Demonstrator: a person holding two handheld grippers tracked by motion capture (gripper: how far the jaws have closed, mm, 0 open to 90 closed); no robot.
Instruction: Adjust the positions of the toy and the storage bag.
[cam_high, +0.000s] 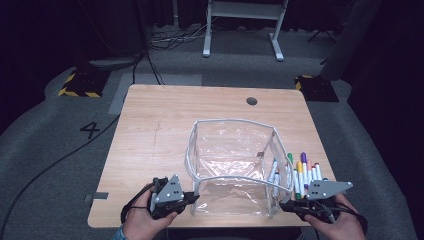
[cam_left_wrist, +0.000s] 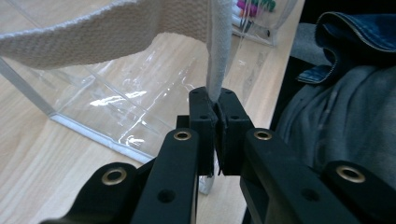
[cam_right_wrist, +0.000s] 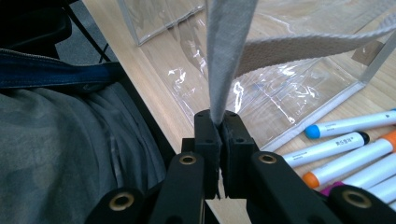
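The clear bag (cam_high: 232, 167) stands open near the table's (cam_high: 150, 130) front edge — left gripper (cam_high: 192, 197) and right gripper (cam_high: 286, 204) each clamped on its white rim strap (cam_left_wrist: 219, 56). Markers (cam_high: 302, 175) lie just right of the bag.

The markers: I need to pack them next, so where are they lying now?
In the high view the markers lie on the table's right side, beside the clear bag, just beyond the right claw.
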